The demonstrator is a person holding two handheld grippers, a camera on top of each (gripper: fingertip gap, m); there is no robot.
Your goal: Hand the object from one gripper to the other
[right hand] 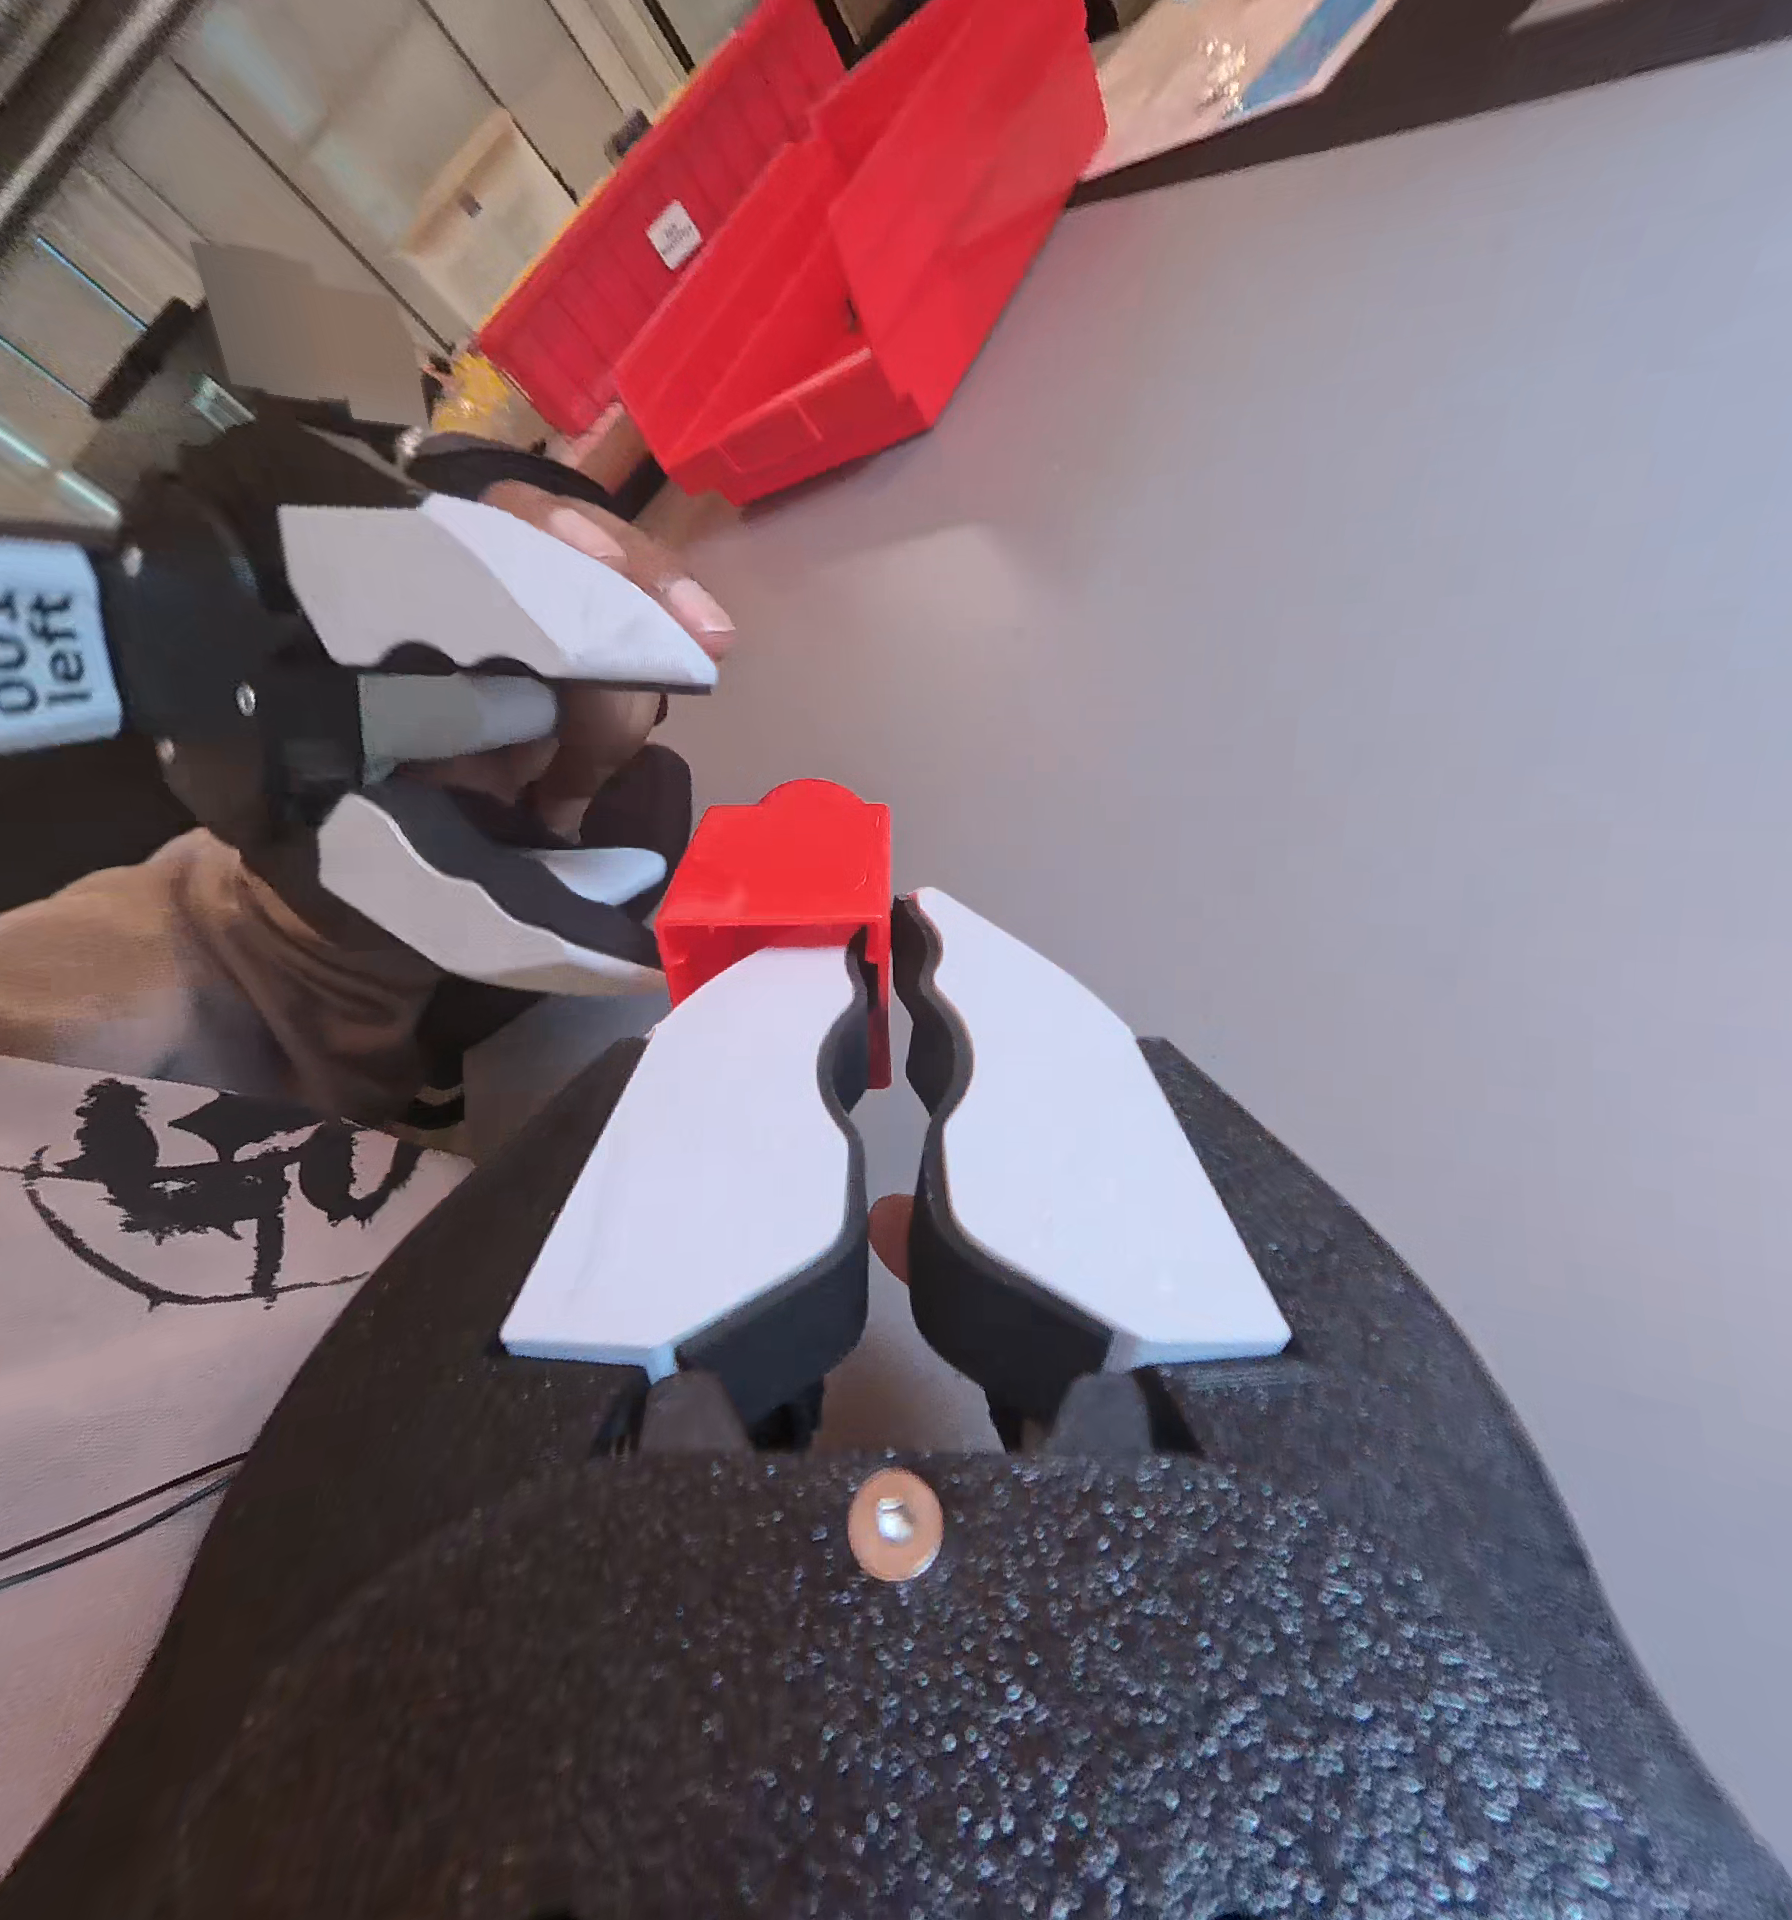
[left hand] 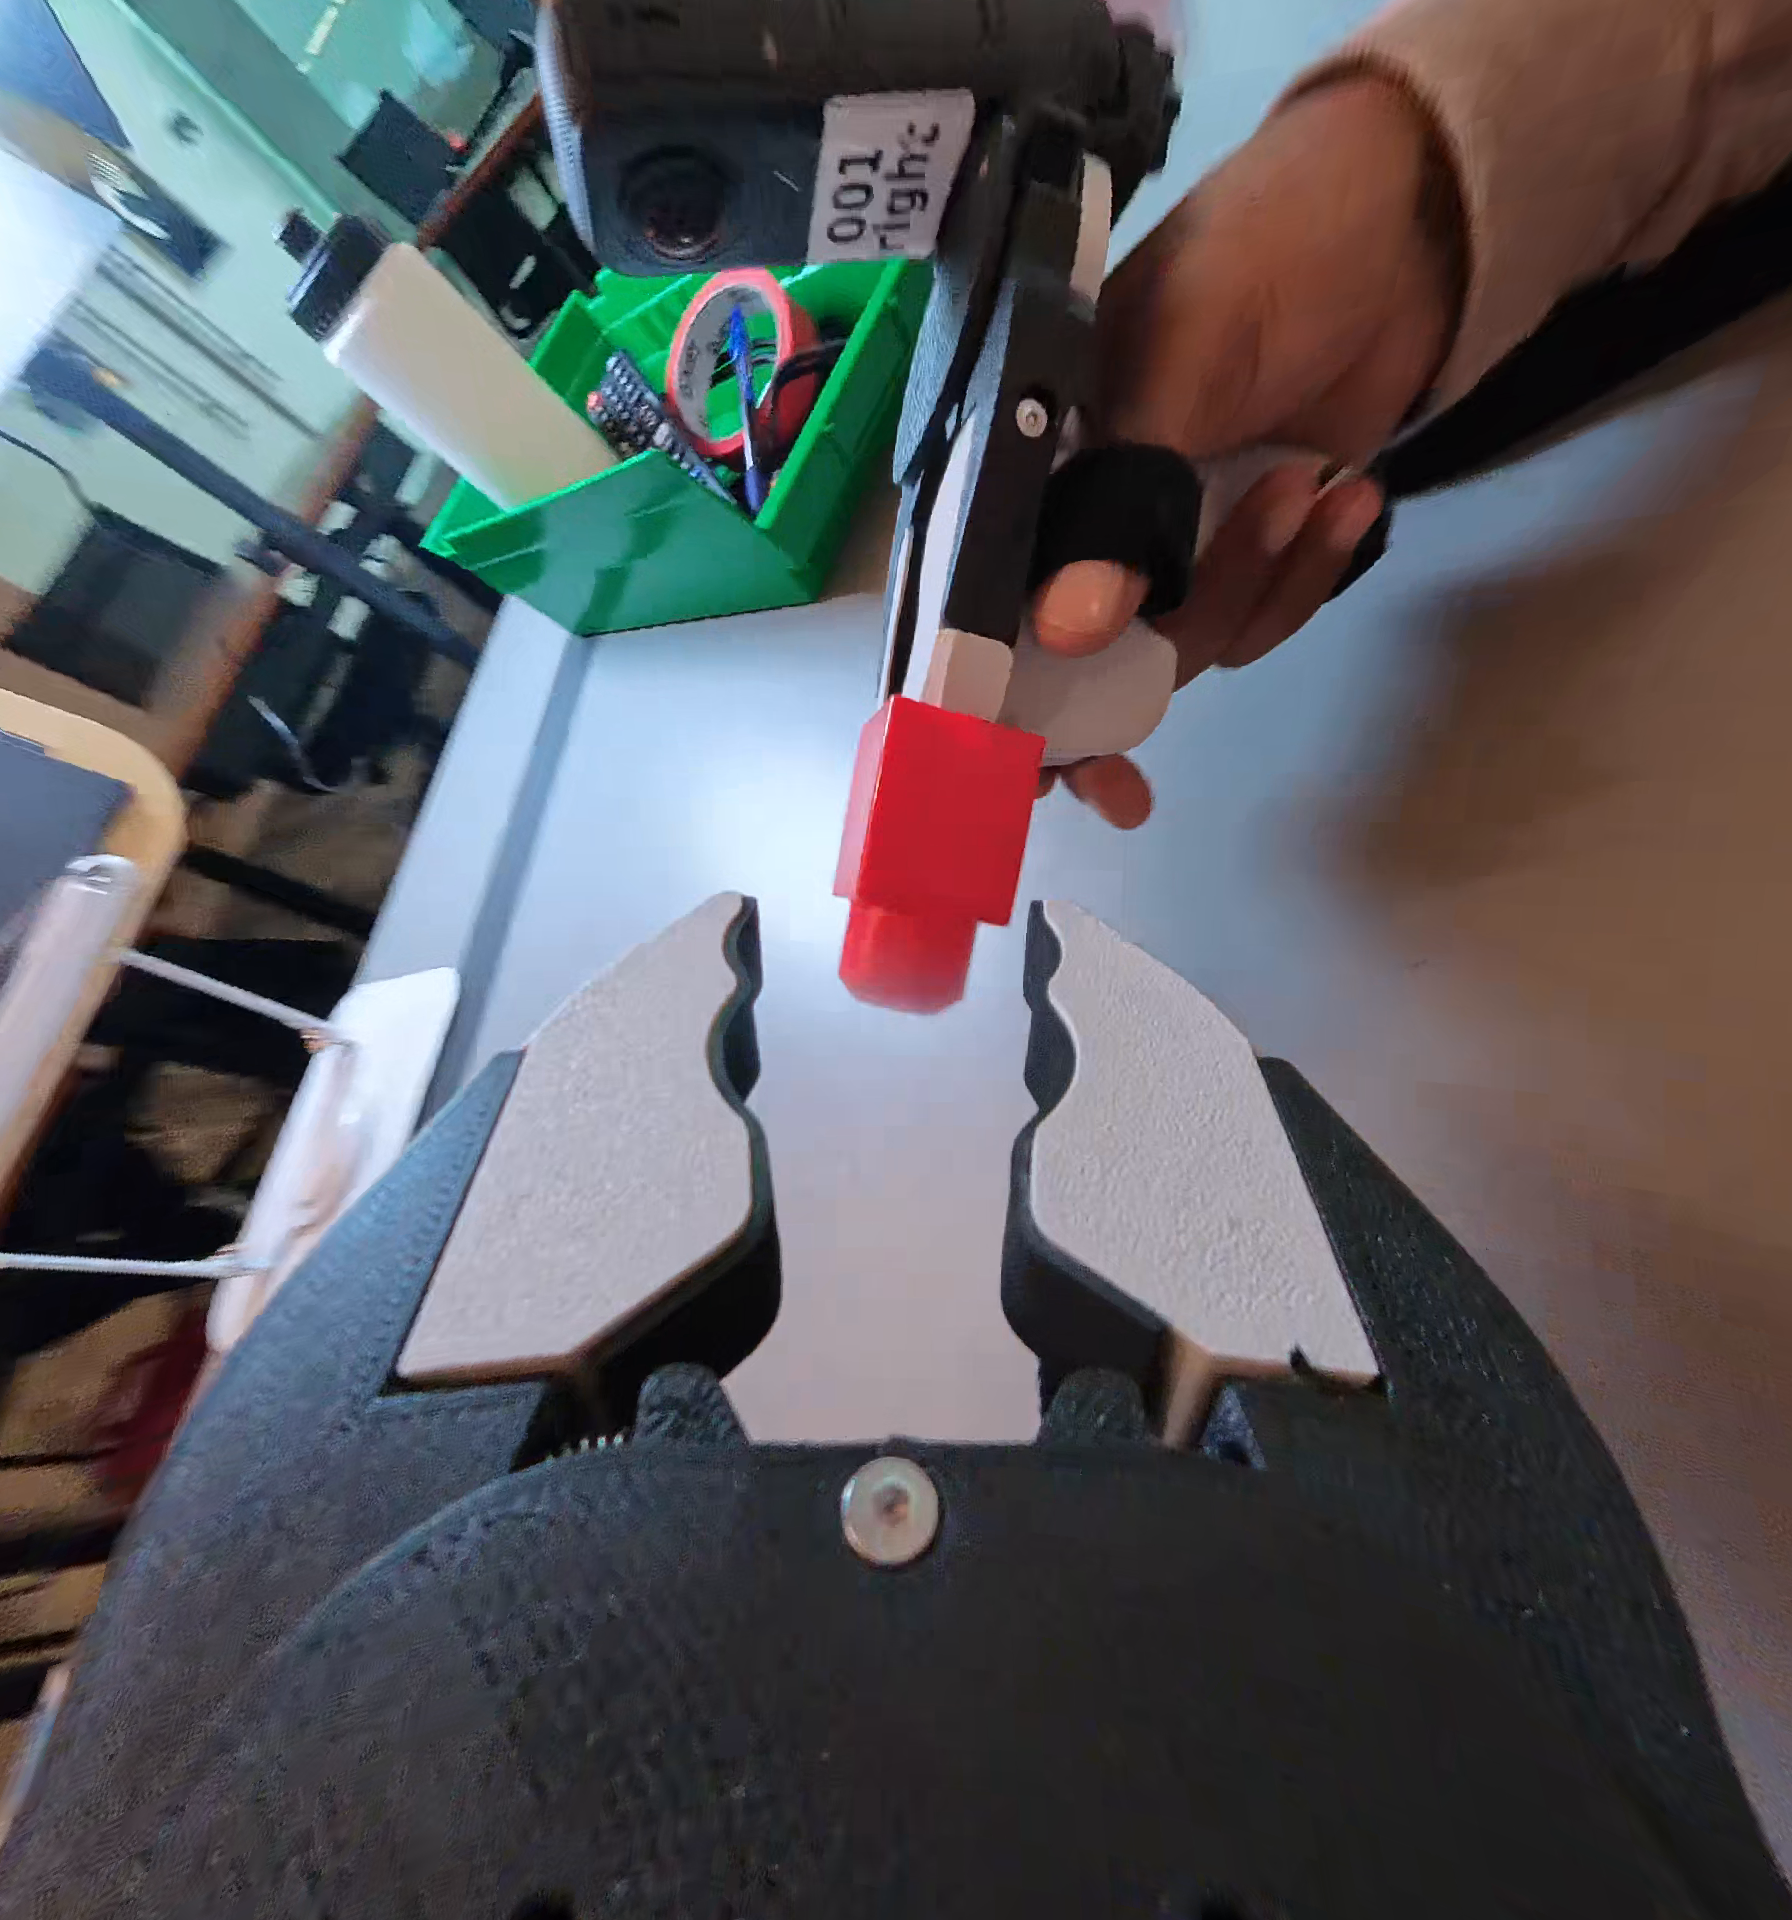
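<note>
1. One red block [right hand: 783,878], pinched by the right tool [right hand: 879,914], hangs above the grey desk [right hand: 1391,727].
2. Left tool [left hand: 890,940] spread wide, just beside it.
3. Two red bins [right hand: 850,291]; one green bin [left hand: 663,540].

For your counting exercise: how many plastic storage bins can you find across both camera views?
3: one green bin at the table's far edge in the left wrist view; two red bins side by side in the right wrist view. Others may be hidden.
</note>
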